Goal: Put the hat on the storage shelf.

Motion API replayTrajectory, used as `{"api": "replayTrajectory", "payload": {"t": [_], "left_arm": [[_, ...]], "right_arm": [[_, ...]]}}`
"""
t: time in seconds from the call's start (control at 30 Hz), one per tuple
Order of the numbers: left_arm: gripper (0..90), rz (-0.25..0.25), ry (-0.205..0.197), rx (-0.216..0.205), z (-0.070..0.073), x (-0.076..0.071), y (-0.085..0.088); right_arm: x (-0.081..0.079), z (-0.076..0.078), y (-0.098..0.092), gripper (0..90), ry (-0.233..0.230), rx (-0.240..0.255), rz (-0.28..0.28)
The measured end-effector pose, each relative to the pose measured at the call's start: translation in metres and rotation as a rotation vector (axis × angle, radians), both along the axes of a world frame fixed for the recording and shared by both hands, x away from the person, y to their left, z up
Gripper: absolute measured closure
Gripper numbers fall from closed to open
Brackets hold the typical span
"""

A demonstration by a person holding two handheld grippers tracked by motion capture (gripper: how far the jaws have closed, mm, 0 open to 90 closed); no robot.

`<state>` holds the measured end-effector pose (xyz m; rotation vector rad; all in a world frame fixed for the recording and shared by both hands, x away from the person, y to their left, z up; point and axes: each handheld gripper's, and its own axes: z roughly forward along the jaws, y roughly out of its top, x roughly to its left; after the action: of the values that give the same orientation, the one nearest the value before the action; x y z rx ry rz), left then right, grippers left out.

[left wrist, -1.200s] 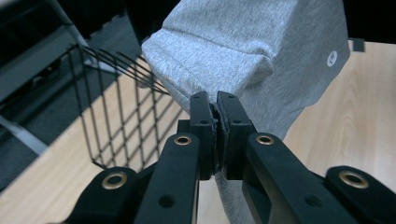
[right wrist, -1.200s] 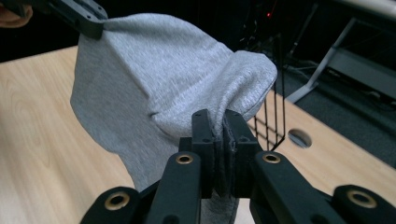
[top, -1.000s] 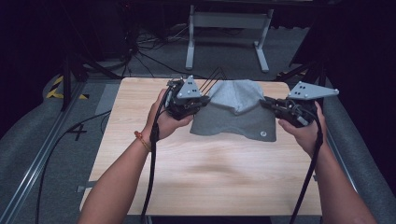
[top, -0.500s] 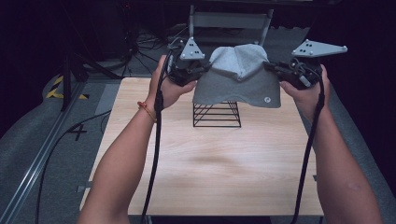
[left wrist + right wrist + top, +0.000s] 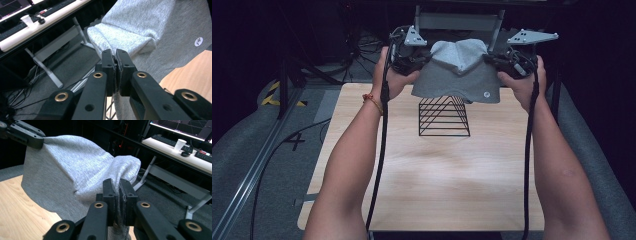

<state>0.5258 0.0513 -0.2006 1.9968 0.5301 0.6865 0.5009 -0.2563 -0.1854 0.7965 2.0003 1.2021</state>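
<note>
A folded grey garment (image 5: pixel 457 75) with a small round white label hangs in the air over the far part of the wooden table (image 5: pixel 437 190). My left gripper (image 5: pixel 422 59) is shut on its left edge and my right gripper (image 5: pixel 492 59) on its right edge. In the left gripper view the jaws (image 5: pixel 115 53) pinch a rolled fold of the grey garment (image 5: pixel 150 25). The right gripper (image 5: pixel 116 183) clamps the cloth (image 5: pixel 75 165) likewise, with the other gripper (image 5: pixel 25 135) at the far corner. Below the garment a black wire rack (image 5: pixel 444 117) stands on the table.
A metal stand (image 5: pixel 457 20) rises behind the table's far edge. Cables run over the floor at the left (image 5: pixel 292 140). Farther off is a desk with keyboards and a paper cup (image 5: pixel 180 144). Bare wood lies between the rack and the near edge.
Both hands have raised the garment and carried it away from me. It left the table, and the black wire rack beneath it came into view.
</note>
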Motion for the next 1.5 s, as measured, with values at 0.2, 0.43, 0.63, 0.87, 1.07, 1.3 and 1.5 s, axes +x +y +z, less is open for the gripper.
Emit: {"api": "replayTrajectory", "payload": {"t": [0.2,0.43,0.63,0.87,1.07,1.3,1.5], "left_arm": [[86.1,0.013,0.015,0.012,-0.009,0.008,0.002],[86.1,0.010,0.045,-0.005,-0.021,0.013,0.005],[86.1,-0.009,0.052,-0.018,-0.028,0.008,0.010],[86.2,-0.032,0.044,-0.036,-0.024,-0.004,0.018],[86.1,-0.048,0.036,-0.024,-0.026,-0.013,0.019],[86.1,-0.053,0.054,-0.029,-0.035,-0.014,0.021],[86.0,-0.047,0.067,-0.007,-0.044,-0.013,0.022]], "right_arm": [[0.013,-0.010,0.003,84.8,0.025,0.001,0.006],[0.018,-0.018,0.003,84.8,0.040,0.007,0.008],[0.014,-0.025,0.003,84.8,0.040,0.006,0.026],[0.002,-0.021,-0.001,84.8,0.019,0.014,0.048],[-0.006,-0.022,0.003,84.7,0.020,-0.002,0.066],[-0.006,-0.030,0.002,84.7,0.032,-0.003,0.063],[-0.006,-0.035,-0.002,84.6,0.044,-0.002,0.059]]}}
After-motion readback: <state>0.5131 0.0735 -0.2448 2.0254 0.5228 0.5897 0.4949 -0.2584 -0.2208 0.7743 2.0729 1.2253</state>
